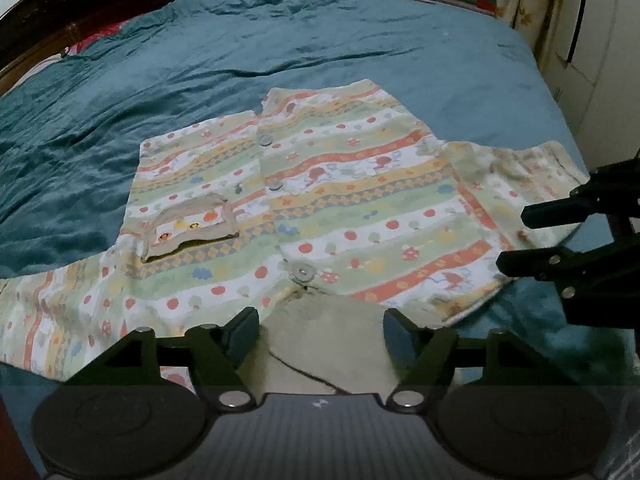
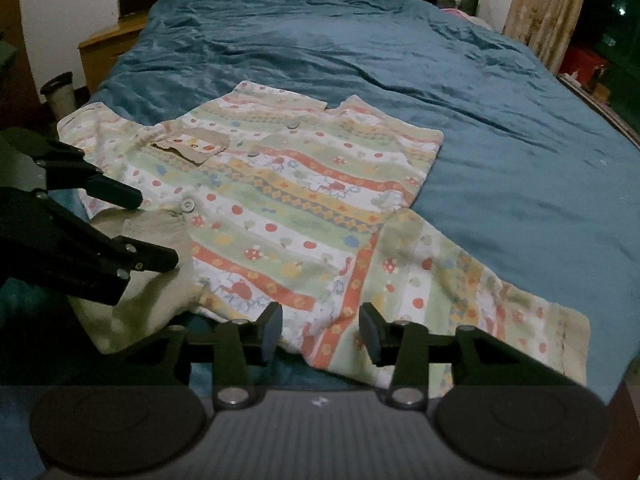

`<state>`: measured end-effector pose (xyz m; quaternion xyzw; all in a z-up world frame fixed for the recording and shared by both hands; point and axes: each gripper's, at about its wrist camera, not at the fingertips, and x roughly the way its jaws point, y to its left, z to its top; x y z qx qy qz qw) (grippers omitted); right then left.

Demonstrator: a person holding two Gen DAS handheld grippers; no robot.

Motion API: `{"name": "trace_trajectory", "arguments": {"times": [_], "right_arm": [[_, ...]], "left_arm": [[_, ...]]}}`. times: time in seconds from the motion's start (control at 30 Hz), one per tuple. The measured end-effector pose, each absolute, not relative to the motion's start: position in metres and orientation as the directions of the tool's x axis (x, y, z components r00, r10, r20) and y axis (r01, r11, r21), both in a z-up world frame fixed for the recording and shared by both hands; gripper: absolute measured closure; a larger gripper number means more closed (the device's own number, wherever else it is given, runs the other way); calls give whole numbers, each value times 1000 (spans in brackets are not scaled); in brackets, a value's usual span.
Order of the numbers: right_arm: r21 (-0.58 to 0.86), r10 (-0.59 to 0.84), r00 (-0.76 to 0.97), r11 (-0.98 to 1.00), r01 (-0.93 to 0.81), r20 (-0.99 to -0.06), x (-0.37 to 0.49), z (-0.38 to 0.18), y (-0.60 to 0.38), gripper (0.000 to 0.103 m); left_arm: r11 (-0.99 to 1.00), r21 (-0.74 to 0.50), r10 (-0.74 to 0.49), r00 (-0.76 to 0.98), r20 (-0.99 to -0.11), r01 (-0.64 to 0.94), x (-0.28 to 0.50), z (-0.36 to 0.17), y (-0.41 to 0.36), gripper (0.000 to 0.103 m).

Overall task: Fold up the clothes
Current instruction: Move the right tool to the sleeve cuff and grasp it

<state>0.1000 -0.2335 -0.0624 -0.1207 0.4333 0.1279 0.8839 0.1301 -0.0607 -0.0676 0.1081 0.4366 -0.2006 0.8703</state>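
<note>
While the shirt (image 1: 320, 208) lies spread flat and unfolded on the bed (image 1: 280, 40), we hold both jaws apart: left hand-held gripper (image 1: 322, 334) before its collar, right hand-held gripper (image 2: 320, 328) before one sleeve (image 2: 472, 292). All folds remain.

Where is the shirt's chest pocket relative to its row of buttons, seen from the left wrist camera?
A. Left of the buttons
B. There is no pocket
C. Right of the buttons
A: in the left wrist view the pocket on the shirt lies left of the buttons, which run down the middle.
</note>
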Motion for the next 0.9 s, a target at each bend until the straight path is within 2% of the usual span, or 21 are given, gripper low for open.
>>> {"name": "trace_trajectory", "arguments": {"times": [0.3,0.37,0.57,0.9], "right_arm": [[-111,77,626,961,-255,-776,87,-56,-247,52],[-105,60,636,970,-219,-770,87,-55,-257,51],[-73,-25,648,996,-48,-762,84,-61,-302,51],[60,-130,629,960,272,-766,77,-80,-397,52]], "left_arm": [[905,-10,-279,576,-768,426,119,-52,-64,9],[909,-21,-292,601,-745,415,118,-46,-64,1],[910,-79,-343,629,-698,408,126,-33,-69,0],[933,-32,-264,619,-740,359,146,-49,-77,0]]}}
